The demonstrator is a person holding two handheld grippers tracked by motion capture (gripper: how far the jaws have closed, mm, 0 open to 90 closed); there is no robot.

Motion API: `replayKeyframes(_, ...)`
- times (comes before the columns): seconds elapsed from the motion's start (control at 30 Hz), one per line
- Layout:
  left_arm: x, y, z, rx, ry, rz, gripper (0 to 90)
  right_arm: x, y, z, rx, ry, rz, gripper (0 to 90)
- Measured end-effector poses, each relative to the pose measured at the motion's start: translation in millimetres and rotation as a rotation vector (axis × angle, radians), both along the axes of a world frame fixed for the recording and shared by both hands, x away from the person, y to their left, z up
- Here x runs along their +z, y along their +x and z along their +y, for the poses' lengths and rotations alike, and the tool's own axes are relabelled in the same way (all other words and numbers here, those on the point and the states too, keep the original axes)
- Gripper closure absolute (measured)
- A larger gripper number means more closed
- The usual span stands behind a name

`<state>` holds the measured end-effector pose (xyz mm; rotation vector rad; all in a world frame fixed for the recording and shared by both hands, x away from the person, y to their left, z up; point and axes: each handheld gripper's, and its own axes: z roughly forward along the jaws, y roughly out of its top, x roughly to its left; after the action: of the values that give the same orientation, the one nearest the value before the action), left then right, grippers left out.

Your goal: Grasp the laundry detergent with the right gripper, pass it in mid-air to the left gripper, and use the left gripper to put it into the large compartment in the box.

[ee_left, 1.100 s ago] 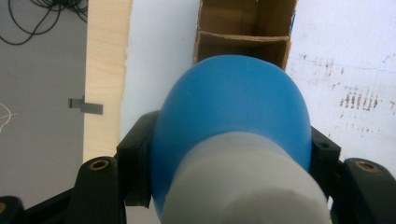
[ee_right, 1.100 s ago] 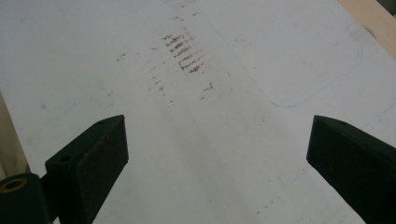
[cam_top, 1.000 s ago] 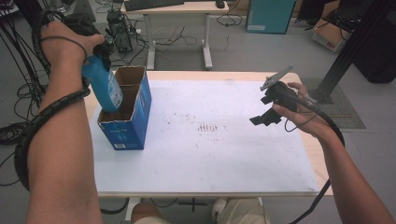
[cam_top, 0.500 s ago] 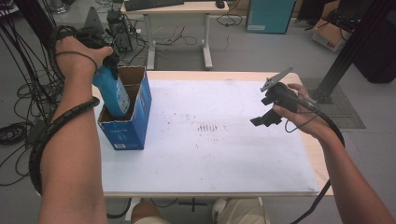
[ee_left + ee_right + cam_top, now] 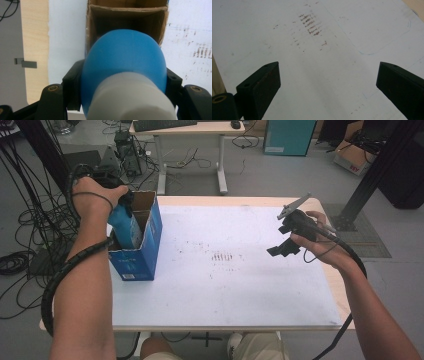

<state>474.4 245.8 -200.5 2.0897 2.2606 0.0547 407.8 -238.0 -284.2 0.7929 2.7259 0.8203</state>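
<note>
A: Where's the bottle (image 5: 123, 72)?
B: Pinched between the left gripper (image 5: 122, 87)'s jaws, white cap toward the gripper and rounded blue end already dipping into the open box (image 5: 150, 227) straight ahead of them.
A: And the right gripper (image 5: 286, 241)?
B: Jaws spread wide, empty, hanging over the white table (image 5: 317, 75), well apart from the box.
A: What could go wrong?
B: I'd say the smooth, glossy plastic could slip in that grip, or the rounded end could catch the thin cardboard rim and tip the tall, narrow box, since nothing steadies it.
</note>
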Motion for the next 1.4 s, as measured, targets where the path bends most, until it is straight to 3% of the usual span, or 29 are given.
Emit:
replayKeyframes(0.53, -46.7, 5.8, -11.8, -0.037, -0.032, 0.032, 36.5, -7.1, -1.2, 0.1, -0.002, -0.001, 0.007, 5.4)
replayKeyframes(0.73, -59.2, 7.1, -11.0, -0.051, -0.016, 0.044, 36.5, -10.1, -0.5, -3.9, -0.006, -0.016, 0.017, 5.4)
replayKeyframes(1.03, -70.6, 8.0, -7.5, -0.068, -0.013, 0.048, 36.5, -11.9, 2.7, -3.4, 0.001, -0.031, 0.012, 5.4)
replayKeyframes(1.4, -72.8, 9.5, -8.8, -0.088, -0.006, 0.04, 36.3, -9.0, 6.2, 1.3, 0.01, -0.041, 0.001, 5.5)
